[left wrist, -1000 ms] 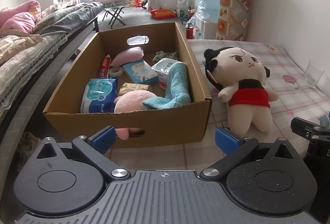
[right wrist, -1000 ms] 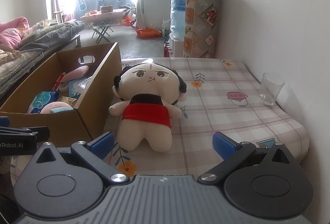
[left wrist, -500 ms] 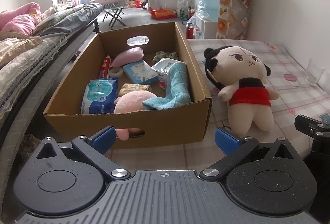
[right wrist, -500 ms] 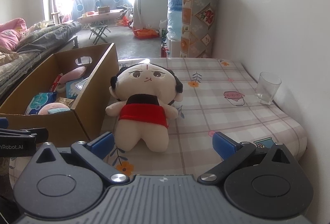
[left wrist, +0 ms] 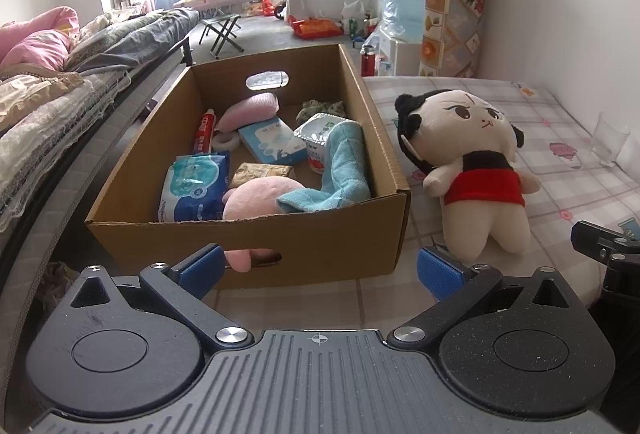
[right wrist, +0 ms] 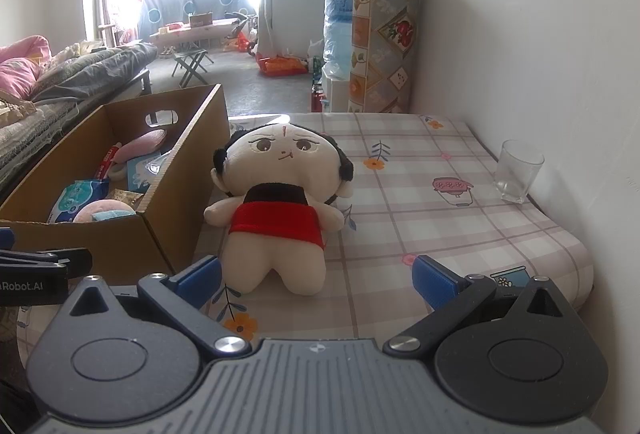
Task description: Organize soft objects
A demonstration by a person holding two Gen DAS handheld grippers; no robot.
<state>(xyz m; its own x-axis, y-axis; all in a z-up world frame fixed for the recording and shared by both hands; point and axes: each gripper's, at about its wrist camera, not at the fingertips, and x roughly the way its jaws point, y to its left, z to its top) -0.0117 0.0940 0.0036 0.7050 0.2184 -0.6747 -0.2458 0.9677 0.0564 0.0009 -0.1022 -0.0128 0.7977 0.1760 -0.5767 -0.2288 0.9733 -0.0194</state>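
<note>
A plush doll (right wrist: 280, 206) with black hair and a red skirt lies on its back on the checked tablecloth (right wrist: 440, 226), just right of a cardboard box (left wrist: 256, 242). The doll (left wrist: 476, 174) shows in the left wrist view too. Inside the box lie a pink plush (left wrist: 260, 200), a teal towel (left wrist: 340, 174), a pink pad (left wrist: 248, 112) and packets. My right gripper (right wrist: 316, 280) is open, its blue pads wide apart just in front of the doll's feet. My left gripper (left wrist: 318, 268) is open before the box's near wall, holding nothing.
A clear glass (right wrist: 518, 170) stands near the wall at the table's right edge. A wipes pack (left wrist: 196, 190), a toothpaste tube (left wrist: 204, 130) and a yogurt cup (left wrist: 320, 138) share the box. A bed with quilts (left wrist: 48, 102) runs along the left.
The right gripper has drifted slightly rightward and nearer the doll, which now sits more centred between its pads. The left gripper has barely moved. Both stay open.
</note>
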